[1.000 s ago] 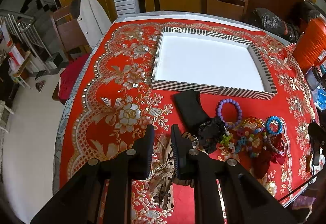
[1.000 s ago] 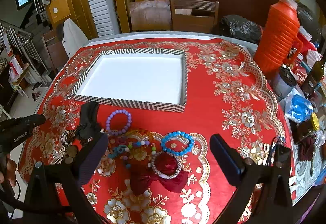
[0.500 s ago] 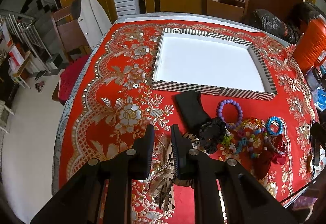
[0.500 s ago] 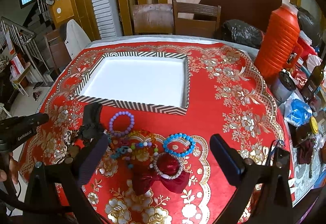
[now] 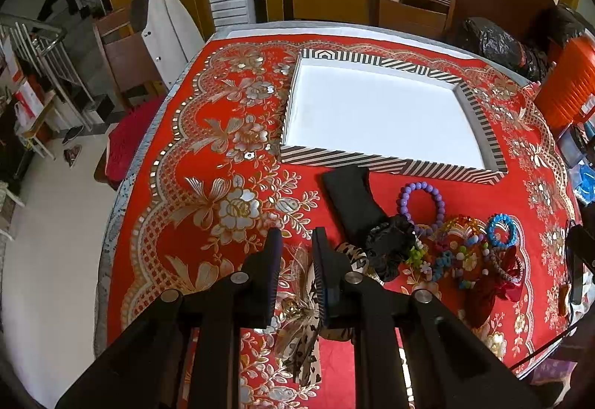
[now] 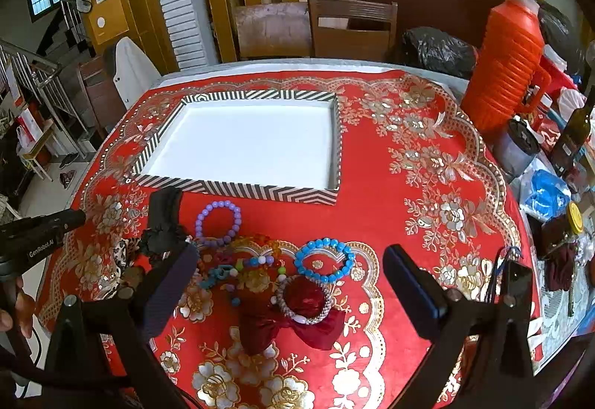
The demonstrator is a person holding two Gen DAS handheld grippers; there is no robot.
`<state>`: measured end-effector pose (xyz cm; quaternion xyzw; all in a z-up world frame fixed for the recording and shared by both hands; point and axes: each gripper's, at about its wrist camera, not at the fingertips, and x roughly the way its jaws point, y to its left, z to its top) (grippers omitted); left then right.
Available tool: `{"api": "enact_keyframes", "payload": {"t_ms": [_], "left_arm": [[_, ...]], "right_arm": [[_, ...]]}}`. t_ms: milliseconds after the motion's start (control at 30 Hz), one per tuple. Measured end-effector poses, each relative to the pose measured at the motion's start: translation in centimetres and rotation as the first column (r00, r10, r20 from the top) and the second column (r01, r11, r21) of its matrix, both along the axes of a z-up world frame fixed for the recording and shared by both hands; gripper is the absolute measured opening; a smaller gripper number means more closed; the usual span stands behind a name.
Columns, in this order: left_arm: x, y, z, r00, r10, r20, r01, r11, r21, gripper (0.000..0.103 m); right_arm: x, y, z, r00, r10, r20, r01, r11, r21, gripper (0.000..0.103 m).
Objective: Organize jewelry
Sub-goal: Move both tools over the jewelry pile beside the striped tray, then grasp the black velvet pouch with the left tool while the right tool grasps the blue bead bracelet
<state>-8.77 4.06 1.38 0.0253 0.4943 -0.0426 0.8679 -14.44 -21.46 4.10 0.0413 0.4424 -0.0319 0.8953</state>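
Note:
A black-and-white striped tray [image 5: 390, 163] [image 6: 238, 186] with a white, empty floor sits on the red tablecloth. In front of it lie a purple bead bracelet [image 5: 421, 202] [image 6: 219, 223], a blue bead bracelet [image 6: 323, 260], a dark red bow [image 6: 293, 323] with a pearl bracelet on it, coloured beads, a black scrunchie [image 5: 390, 245] and a black cloth [image 5: 349, 200]. My left gripper [image 5: 295, 245] is nearly shut around a leopard-print ribbon bow [image 5: 301, 316], held above the table. My right gripper [image 6: 290, 267] is open wide above the bow and bracelets.
An orange ribbed jug [image 6: 509, 63], a dark bottle [image 6: 574, 134] and plastic bags crowd the table's right edge. Wooden chairs [image 6: 353, 26] stand behind the table. A staircase [image 5: 44, 48] and floor lie off the left edge.
The right gripper view has shifted slightly: the tray and jewelry sit a little lower and farther right. The left gripper is almost still, holding the ribbon bow.

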Motion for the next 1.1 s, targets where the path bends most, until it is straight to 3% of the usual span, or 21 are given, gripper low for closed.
{"api": "enact_keyframes", "payload": {"t_ms": [467,667,1100], "left_arm": [[0.3,1.5,-0.5,0.999,0.006,-0.034,-0.006,1.000,-0.002,0.004],[0.8,2.6,-0.5,0.998,0.022,-0.058,-0.024,0.999,-0.038,0.004],[2.0,0.6,-0.7,0.998,-0.015,-0.068,0.011,0.999,-0.045,0.004]], "right_arm": [[-0.1,-0.7,-0.9,1.000,0.000,-0.028,0.000,1.000,0.004,0.102],[-0.4,-1.6,-1.8,0.999,-0.007,-0.049,0.008,1.000,0.030,0.102],[-0.1,-3.1,-1.6,0.998,-0.029,-0.062,0.031,0.999,0.033,0.102]]}}
